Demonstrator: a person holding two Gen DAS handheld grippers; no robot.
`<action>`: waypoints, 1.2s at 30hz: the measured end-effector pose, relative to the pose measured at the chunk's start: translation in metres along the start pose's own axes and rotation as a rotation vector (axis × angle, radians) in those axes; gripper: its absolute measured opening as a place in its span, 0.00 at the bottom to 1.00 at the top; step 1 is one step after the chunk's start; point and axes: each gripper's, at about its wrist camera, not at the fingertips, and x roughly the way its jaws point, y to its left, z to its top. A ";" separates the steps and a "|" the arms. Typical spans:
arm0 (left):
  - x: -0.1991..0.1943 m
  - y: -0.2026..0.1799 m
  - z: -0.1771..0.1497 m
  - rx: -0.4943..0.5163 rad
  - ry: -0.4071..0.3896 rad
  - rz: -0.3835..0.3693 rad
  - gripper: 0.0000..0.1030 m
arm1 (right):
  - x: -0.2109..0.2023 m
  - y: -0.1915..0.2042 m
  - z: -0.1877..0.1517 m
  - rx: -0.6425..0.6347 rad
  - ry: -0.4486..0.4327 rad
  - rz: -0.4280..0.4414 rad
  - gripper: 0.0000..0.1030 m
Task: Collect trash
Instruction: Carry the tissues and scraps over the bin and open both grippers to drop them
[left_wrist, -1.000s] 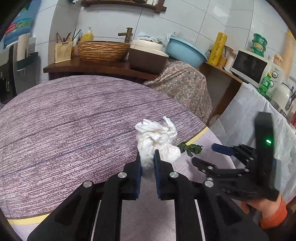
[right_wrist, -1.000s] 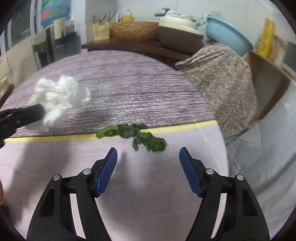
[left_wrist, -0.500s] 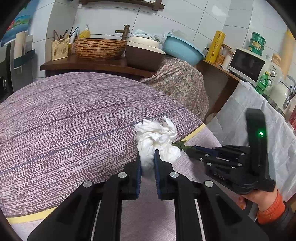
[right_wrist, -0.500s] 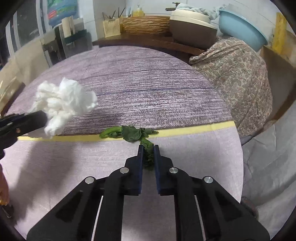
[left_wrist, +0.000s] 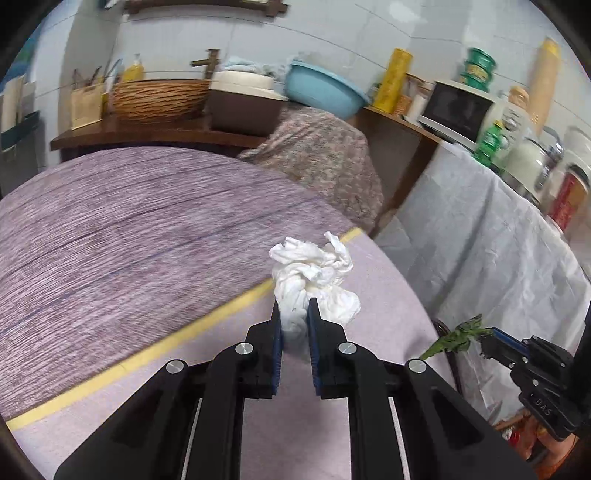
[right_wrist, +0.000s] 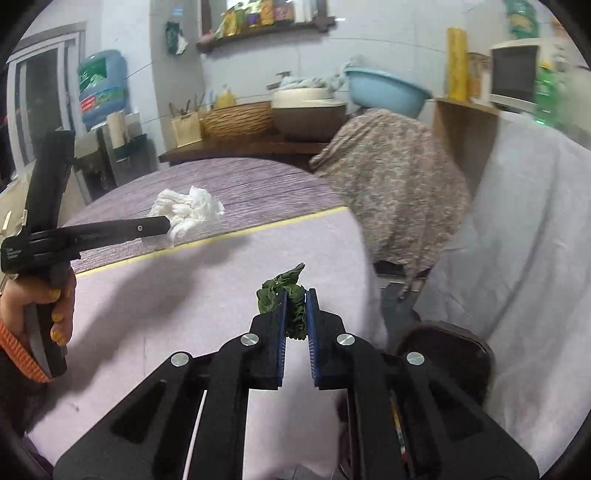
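The left gripper (left_wrist: 293, 314) is clamped on a crumpled white tissue (left_wrist: 314, 273), its two blue-padded jaws pinching the lower part of the wad while the bulk of it billows up and forward past the fingertips. The tissue is held clear of the round table (left_wrist: 110, 229), above the pale lilac cloth near the yellow stripe (left_wrist: 207, 314) that borders the woven purple mat. In the right wrist view the same wad (right_wrist: 186, 212) sticks out from the tip of the left gripper, which lies nearly level and points to the right. The right gripper (right_wrist: 295, 310) is closed on a wilted green leaf scrap (right_wrist: 284, 295); the scrap runs roughly along the line of the fingers, bunched between the pads, with a thin pointed end reaching up and forward. From the left wrist view the leaf (left_wrist: 458, 338) hangs off the right gripper's tip beyond the table edge, its long axis slanting and its narrow end pointing down to the left, in front of a white draped cloth (left_wrist: 498, 251).
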 end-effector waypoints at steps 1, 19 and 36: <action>-0.001 -0.013 -0.003 0.029 0.004 -0.022 0.13 | -0.008 -0.005 -0.005 0.010 -0.005 -0.015 0.11; 0.058 -0.218 -0.075 0.280 0.267 -0.315 0.13 | -0.005 -0.117 -0.131 0.192 0.176 -0.335 0.11; 0.135 -0.262 -0.119 0.378 0.397 -0.187 0.17 | -0.025 -0.155 -0.192 0.426 0.120 -0.463 0.67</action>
